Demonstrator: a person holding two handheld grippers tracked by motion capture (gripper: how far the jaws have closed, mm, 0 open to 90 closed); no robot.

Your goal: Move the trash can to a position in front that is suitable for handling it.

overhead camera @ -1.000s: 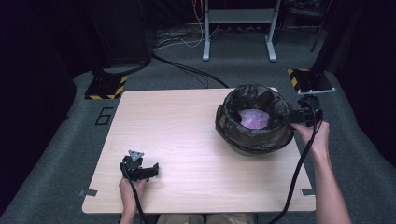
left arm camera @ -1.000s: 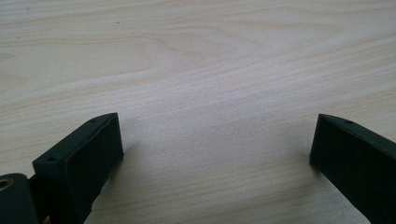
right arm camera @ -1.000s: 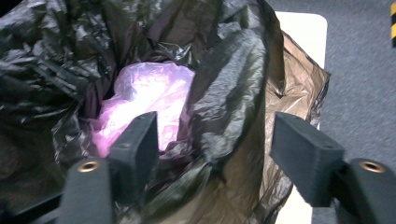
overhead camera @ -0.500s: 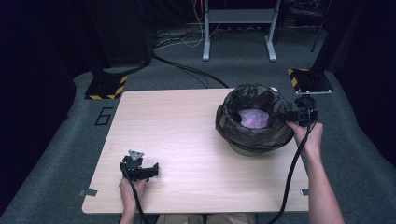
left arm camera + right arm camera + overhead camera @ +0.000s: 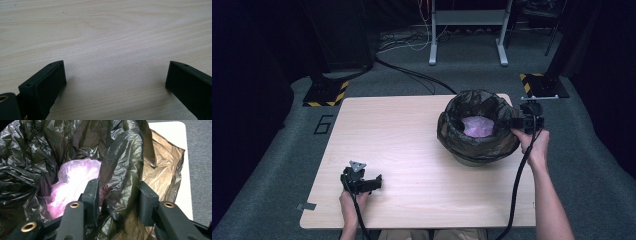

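A crinkled black plastic bin liner [image 5: 477,131], draped over a round bin near the far right corner of the pale wooden desk [image 5: 402,150], has a fold of its rim caught between the jaws of the right claw [image 5: 117,195], which have just been closing and now stand narrowed around the gathered film; whether the pads press it firmly cannot be told. Inside the liner lies a crumpled pink plastic bag [image 5: 75,185]. The thin film could slip out or tear if pulled sideways too hard, and a strong tug might tip the light bin toward the desk's right edge, which is close by. The left claw [image 5: 115,77] rests wide and empty on the desk near the front left corner, well apart, so nothing steadies the bin.
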